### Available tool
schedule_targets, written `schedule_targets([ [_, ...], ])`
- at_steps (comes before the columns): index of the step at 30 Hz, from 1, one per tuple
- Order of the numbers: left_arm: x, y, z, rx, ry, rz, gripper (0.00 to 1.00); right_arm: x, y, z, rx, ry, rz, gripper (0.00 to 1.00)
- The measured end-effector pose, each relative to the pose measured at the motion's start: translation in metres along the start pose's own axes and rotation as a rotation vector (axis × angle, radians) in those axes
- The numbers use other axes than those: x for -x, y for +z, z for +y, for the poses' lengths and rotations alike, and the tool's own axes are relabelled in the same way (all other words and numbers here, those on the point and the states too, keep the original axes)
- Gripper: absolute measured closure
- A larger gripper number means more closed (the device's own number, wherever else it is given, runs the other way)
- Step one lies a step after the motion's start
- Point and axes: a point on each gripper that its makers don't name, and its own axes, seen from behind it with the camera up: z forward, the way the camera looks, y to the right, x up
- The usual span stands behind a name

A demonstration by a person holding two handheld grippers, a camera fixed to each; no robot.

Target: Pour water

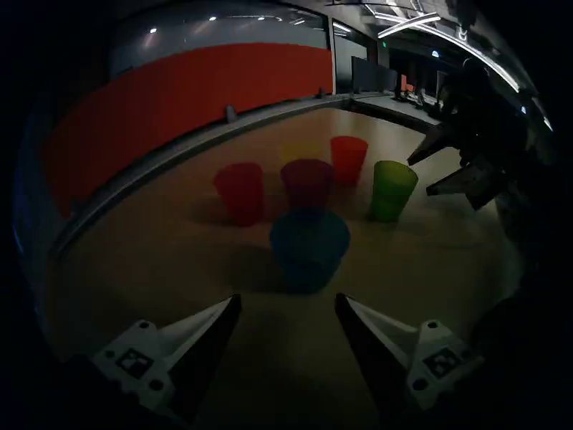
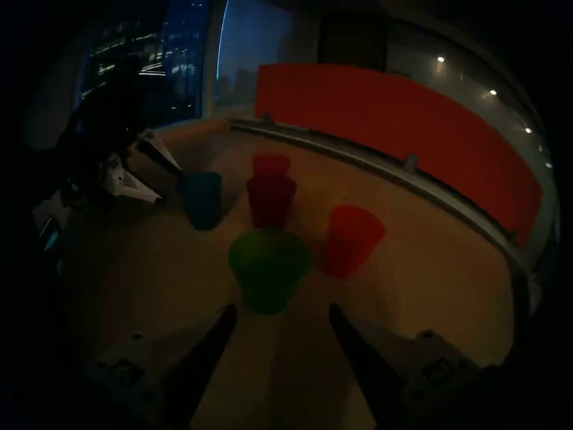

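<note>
Faintly, yellow cup [image 1: 301, 150] behind purple cup [image 1: 306, 183]

Dim room, red wall panel [image 1: 193, 93], wooden table [image 1: 179, 244]

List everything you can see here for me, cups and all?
Blue cup: one, blue, on the table just ahead of the left claw.
Green cup: one, green, just ahead of the right claw.
Purple cup: one, dark purple, middle of the group.
Red cup: one, red, left of the purple cup in the left gripper view.
Orange-red cup: one, orange-red, back of the group, near the green cup.
Yellow cup: one, dim and seemingly yellow, behind the purple cup.
Table: one, tan wood, under all the cups.
Wall panel: one, red, beyond the table's far edge.
Left claw: one, pale fingers, open, empty.
Right claw: one, pale fingers, open, empty.
</note>
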Motion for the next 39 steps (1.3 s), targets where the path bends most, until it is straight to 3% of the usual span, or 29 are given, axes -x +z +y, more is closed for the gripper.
schedule_targets([
  [6, -0.007, -0.018, -0.020, -0.095, -0.056, 0.065, 0.03, -0.013, -0.021, 0.017, 0.070, 0.046, 0.070, 0.00],
  [18, -0.020, -0.055, -0.033, -0.204, -0.115, 0.194, 0.03, -0.051, -0.053, 0.043, 0.211, 0.106, 0.236, 0.00],
  [27, -0.038, -0.082, -0.061, -0.355, -0.148, 0.328, 0.03, -0.081, -0.068, 0.067, 0.349, 0.135, 0.384, 0.00],
  [33, -0.049, -0.101, -0.071, -0.438, -0.166, 0.428, 0.03, -0.091, -0.077, 0.081, 0.437, 0.159, 0.475, 0.00],
  [39, -0.057, -0.120, -0.079, -0.515, -0.184, 0.523, 0.03, -0.090, -0.082, 0.087, 0.478, 0.213, 0.530, 0.00],
])
